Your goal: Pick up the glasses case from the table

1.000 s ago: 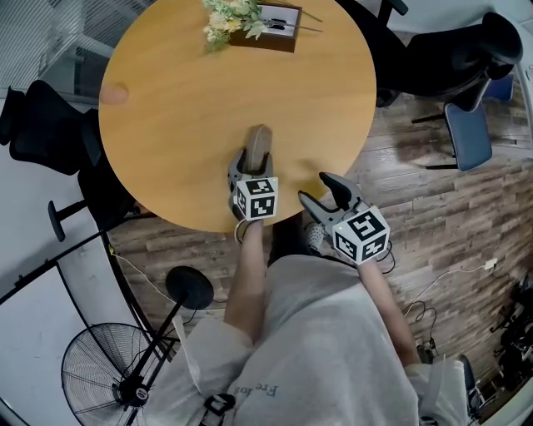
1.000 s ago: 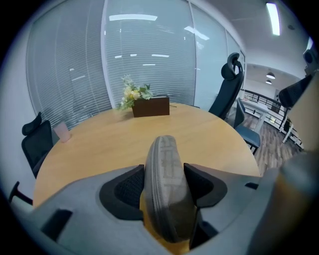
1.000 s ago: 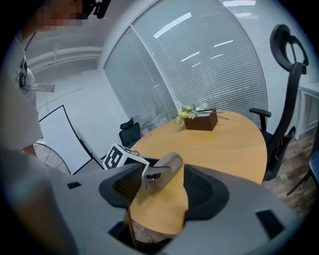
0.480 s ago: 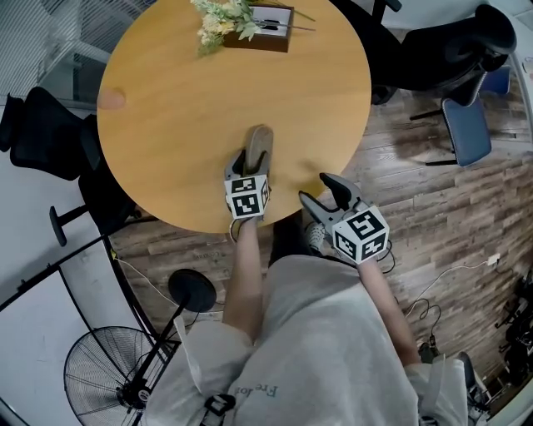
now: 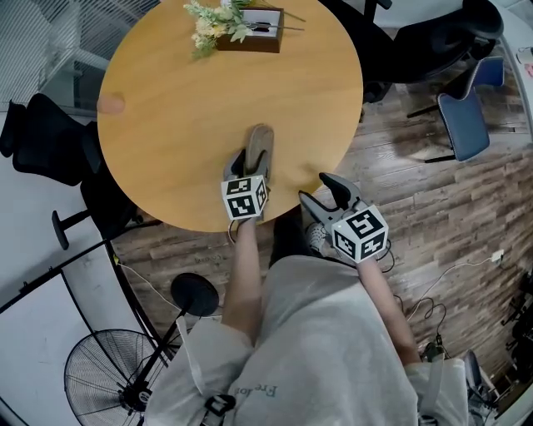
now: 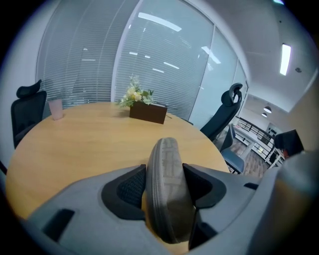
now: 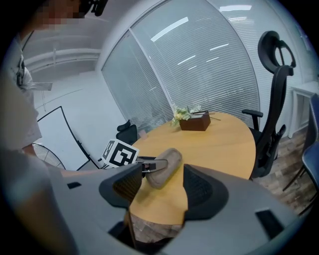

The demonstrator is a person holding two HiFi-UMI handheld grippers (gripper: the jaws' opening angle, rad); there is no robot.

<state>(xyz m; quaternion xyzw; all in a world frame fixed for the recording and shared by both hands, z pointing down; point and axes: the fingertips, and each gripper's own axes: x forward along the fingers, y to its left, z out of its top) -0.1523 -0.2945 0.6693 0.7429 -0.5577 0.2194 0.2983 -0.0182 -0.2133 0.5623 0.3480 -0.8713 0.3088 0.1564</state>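
The grey-brown glasses case [image 5: 260, 143] is at the near side of the round wooden table [image 5: 175, 91]. My left gripper [image 5: 251, 163] has just been closing on it. In the left gripper view the case [image 6: 167, 169] stands on its long edge, and both dark pads [image 6: 130, 187] press its sides. Its far end sticks out past the fingers. My right gripper [image 5: 319, 190] hangs open and empty beside the table's near edge, right of the left one. The right gripper view shows the case [image 7: 164, 167] beyond its parted jaws and apart from them.
A brown box [image 5: 254, 37] with pale flowers [image 5: 208, 21] stands at the table's far side, and a pink cup [image 5: 110, 104] sits at its left edge. Black office chairs [image 5: 50, 133] and a blue chair [image 5: 464, 125] ring the table. A floor fan [image 5: 108, 374] stands lower left.
The left gripper has rolled about its own line, so its marker cube faces differently. The case stays between its fingers. The right gripper has kept still.
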